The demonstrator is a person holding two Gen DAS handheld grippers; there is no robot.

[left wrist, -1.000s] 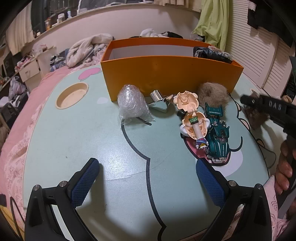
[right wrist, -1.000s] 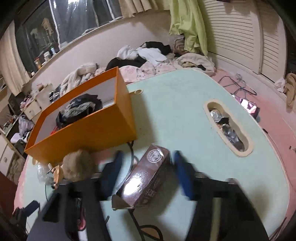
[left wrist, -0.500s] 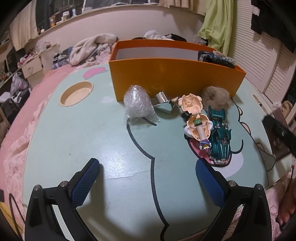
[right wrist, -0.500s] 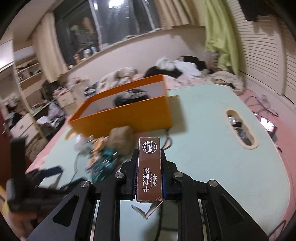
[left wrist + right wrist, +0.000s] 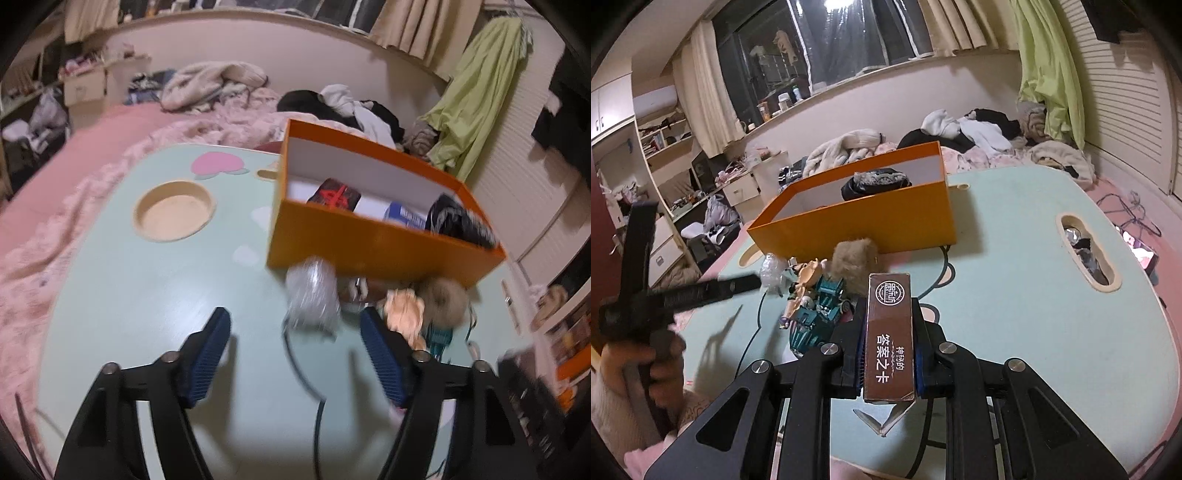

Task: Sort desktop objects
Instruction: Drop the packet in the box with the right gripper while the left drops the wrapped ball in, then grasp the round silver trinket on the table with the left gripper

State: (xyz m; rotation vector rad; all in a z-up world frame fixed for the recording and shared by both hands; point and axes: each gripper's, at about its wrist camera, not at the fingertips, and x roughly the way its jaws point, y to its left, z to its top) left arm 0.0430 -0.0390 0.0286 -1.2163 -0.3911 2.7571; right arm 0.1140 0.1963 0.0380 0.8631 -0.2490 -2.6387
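Brown card box clamped in right claw; left claw closing, empty.

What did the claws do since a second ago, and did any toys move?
The right claw picked the brown card box up off the table and holds it upright. The left claw moved closer to the bubble-wrap ball; its jaws are closing, nothing between them yet. The orange box, toy car and fluffy ball stayed put.
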